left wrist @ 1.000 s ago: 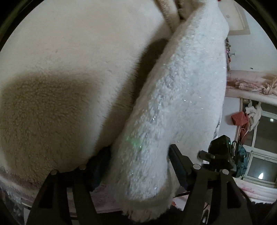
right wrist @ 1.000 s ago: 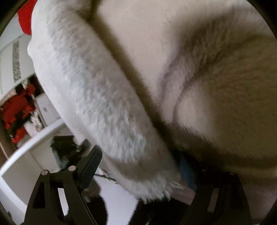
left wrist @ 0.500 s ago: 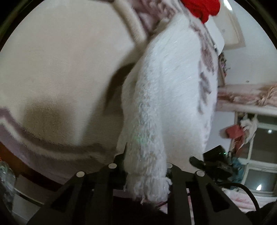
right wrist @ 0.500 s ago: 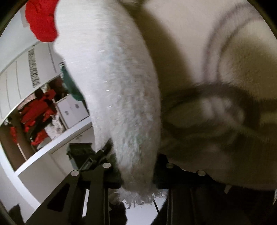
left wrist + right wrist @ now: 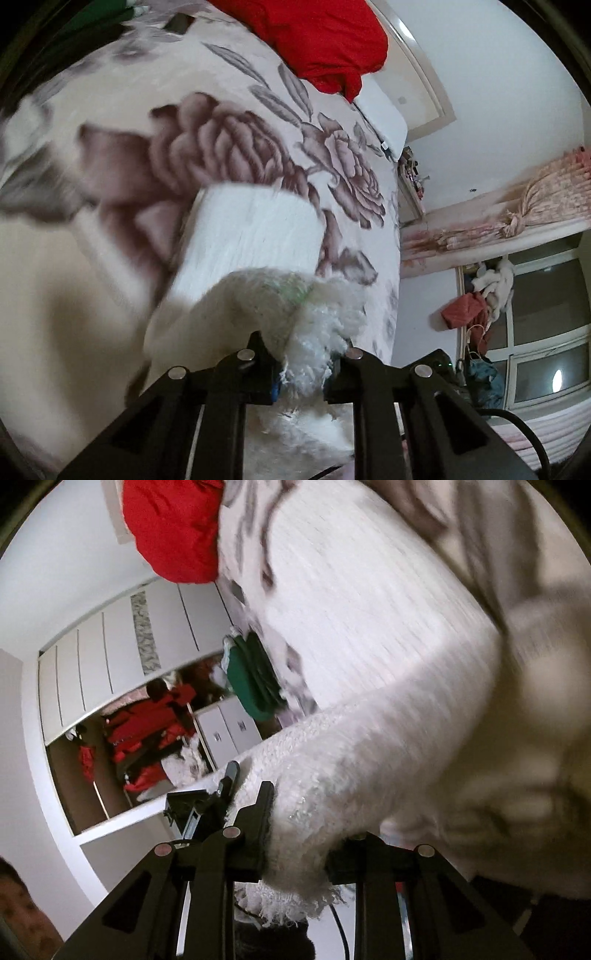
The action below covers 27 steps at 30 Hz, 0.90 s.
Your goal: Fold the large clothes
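Both grippers, left gripper point(image 5: 303, 363) and right gripper point(image 5: 299, 843), pinch the fluffy white sweater point(image 5: 369, 757) at frame bottom, to fold it over the flowered bed point(image 5: 258, 147).

Pinched between the fingers of the left gripper point(image 5: 304, 363) is the white garment point(image 5: 255, 236), a shaggy, fuzzy fleece with loose curly tufts and a few glinting fibres. Both it and the right gripper point(image 5: 299, 843) are matt black plastic with small shiny metal studs. Beyond the left gripper, the floral bedspread point(image 5: 229, 147) looks soft and plush, the red cloth point(image 5: 317, 40) smooth
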### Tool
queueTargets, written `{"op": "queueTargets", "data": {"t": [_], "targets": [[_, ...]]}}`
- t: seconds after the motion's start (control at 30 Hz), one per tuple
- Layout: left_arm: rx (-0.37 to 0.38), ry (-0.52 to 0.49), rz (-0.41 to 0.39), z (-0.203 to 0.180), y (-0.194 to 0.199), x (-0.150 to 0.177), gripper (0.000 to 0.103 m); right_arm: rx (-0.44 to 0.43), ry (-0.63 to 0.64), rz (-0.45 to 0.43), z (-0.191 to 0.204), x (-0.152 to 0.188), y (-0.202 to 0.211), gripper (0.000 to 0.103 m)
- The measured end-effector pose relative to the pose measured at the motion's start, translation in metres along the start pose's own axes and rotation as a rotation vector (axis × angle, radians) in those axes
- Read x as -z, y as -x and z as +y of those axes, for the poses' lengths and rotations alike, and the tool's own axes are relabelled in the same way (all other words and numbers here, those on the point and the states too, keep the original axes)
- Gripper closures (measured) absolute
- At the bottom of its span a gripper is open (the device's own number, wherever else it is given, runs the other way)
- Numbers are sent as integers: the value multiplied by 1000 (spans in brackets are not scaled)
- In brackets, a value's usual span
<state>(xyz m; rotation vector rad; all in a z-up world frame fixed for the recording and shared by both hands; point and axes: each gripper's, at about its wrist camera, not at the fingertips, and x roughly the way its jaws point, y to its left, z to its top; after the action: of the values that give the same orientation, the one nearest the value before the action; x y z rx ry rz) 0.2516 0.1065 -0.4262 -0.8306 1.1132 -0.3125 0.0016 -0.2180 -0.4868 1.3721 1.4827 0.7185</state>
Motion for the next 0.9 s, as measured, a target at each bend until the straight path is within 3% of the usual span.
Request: {"op": "queueTargets", "data": {"t": [0.17,0.23,0.37,0.47,0.53,0.6,0.67,0.7,0.77,0.8,0.9], "targets": [[-17,-4,81,16,-45,-70,90,-18,-36,-69,23,-79,-4,80],[-64,10,152,20,-75,-99,89,-28,-90,-84,21,-120,-13,80],[-171,14,295,21,-112,-134,86,3,-178,-118,7,-187,-24,80],[-194,-43,315,10,-118,-149,84,28,-214,-124,2,-221,-37,80],[-179,-77,296,2,-114,-156,76,23,-222,-129,-4,-236,-39,80],[-164,-106,229,-5,-102,-164,41,8,-233,-141,-4,-246,-40,81],[-189,-154,107,-13,-80,-175,26,-1,-240,-154,-4,-255,-38,81],[-199,-169,58,-16,-69,-177,25,-1,-247,-159,-4,-259,-37,80],[-296,-218,-66,-19,-43,-177,24,-10,-271,-164,-8,-263,-32,80],[-386,-259,-143,-17,-27,-168,22,-26,-282,-161,-8,-265,-32,80],[-654,-306,-223,12,-18,-127,21,-82,-295,-205,-6,-273,-24,80]]}}
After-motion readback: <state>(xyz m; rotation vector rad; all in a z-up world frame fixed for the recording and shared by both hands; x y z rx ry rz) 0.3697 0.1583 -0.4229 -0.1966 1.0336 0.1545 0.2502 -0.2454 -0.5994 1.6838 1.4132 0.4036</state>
